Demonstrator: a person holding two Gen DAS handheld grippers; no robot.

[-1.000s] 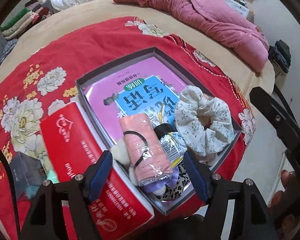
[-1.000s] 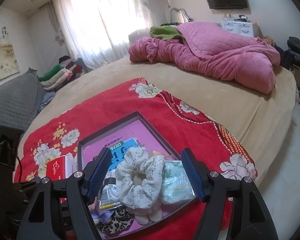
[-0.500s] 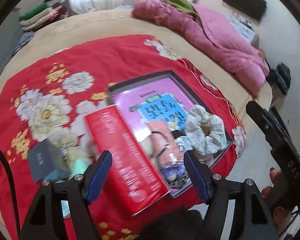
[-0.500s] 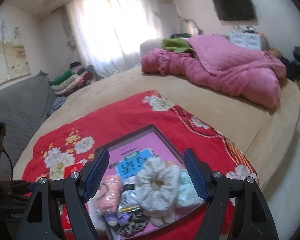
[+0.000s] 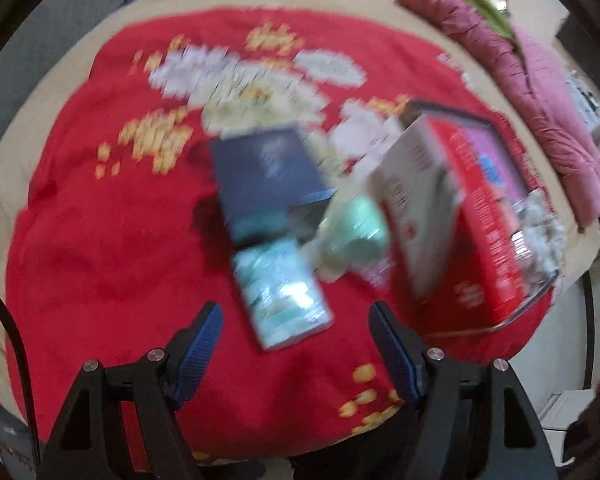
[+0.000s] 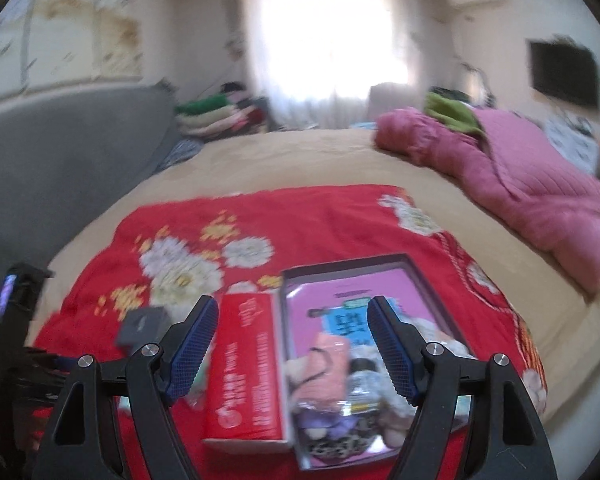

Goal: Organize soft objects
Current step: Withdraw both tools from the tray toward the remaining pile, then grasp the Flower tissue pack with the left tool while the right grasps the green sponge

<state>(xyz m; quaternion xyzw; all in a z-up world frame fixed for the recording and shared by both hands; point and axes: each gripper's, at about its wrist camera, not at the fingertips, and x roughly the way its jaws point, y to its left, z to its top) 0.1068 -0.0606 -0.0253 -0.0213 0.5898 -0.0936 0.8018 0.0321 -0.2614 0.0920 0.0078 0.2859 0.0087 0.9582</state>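
My left gripper (image 5: 296, 344) is open and empty above the red floral blanket (image 5: 100, 248). Just ahead of it lie a teal packet (image 5: 280, 292), a pale green soft packet (image 5: 352, 228) and a dark blue box (image 5: 264, 168); the view is blurred. My right gripper (image 6: 292, 340) is open and empty above a red tissue box (image 6: 244, 368) and a dark tray (image 6: 432, 280). The tray holds a pink book (image 6: 340, 292), a pink packet (image 6: 324, 364), a leopard-print piece (image 6: 332, 440) and other small soft items.
The red tissue box (image 5: 476, 220) and the tray (image 5: 540, 288) sit at the right in the left wrist view. A pink quilt (image 6: 520, 184) lies at the far right of the beige bed (image 6: 260, 168). Folded clothes (image 6: 216, 116) are stacked by the window. A grey headboard (image 6: 60, 148) is at left.
My left gripper has swung left, from over the tray to over the packets and dark box on the blanket. My right gripper has also panned left, bringing the red box between its fingers.
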